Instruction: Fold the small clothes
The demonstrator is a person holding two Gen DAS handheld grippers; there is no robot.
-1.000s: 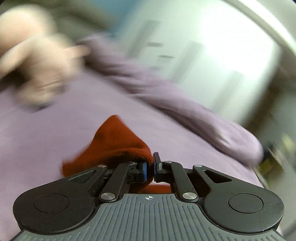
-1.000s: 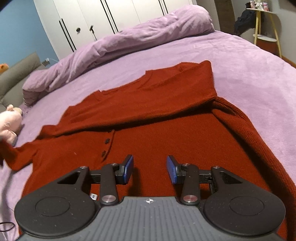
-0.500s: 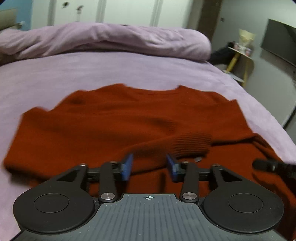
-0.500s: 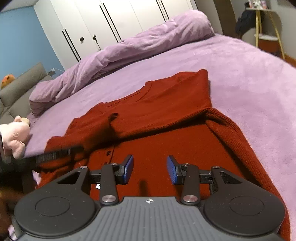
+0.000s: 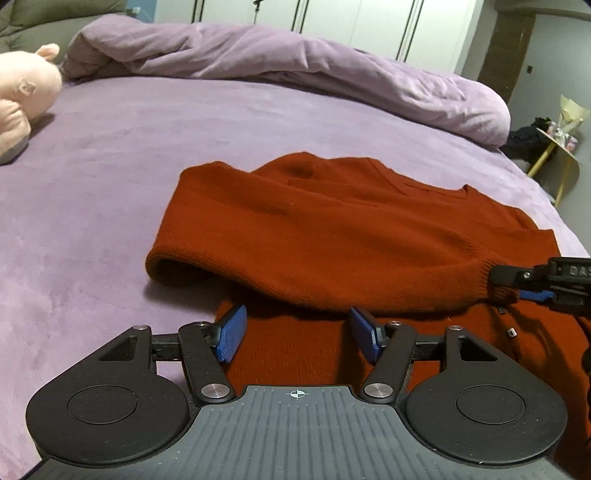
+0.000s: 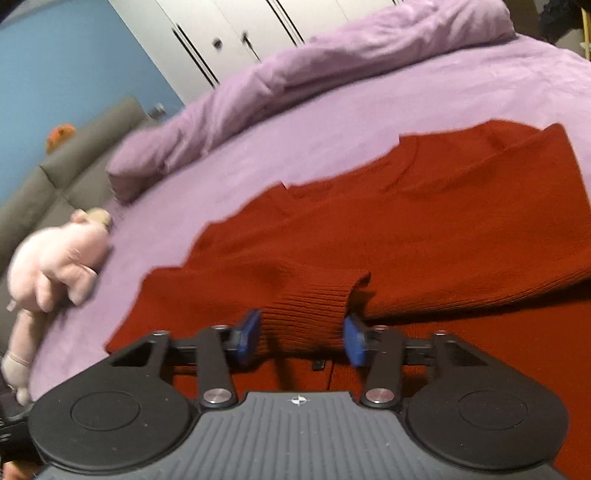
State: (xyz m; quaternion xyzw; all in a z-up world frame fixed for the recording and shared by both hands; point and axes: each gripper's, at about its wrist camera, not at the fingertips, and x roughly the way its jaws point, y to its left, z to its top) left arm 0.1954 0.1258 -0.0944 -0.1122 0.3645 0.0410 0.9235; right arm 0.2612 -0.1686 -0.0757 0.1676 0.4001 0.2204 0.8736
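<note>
Since a second ago the left gripper (image 5: 295, 334) has let go of the red cloth it pinched and swung round over the sweater, its jaws having just been opening; the right gripper (image 6: 301, 341) has slid up to the folded-over sleeve, its jaws having just been closing.

Across everything spreads the purple bed (image 5: 110, 166), with broad bare cover to the left of the garment and beyond it, up to the rolled duvet (image 5: 295, 70) along the far side (plenty of free surface on that side). White wardrobe doors (image 6: 236, 33) and a blue wall (image 6: 74, 66) stand behind. A pink plush toy (image 6: 59, 266) lies on the bed near its left edge, well apart from the clothing.

The red sweater (image 5: 332, 229) lies flat mid-bed, its left sleeve folded across the body. The fold forms a rounded left edge with a shadowed gap under it. The ribbed cuff (image 6: 314, 306) reaches toward the button placket.

In the left wrist view the left gripper's blue pads (image 5: 231, 334) stand spread wide, with only flat knit below them and nothing between. The right gripper's pads (image 6: 248, 336) sit either side of the cuff, close against it, partly closed; blur hides whether they press on it.
</note>
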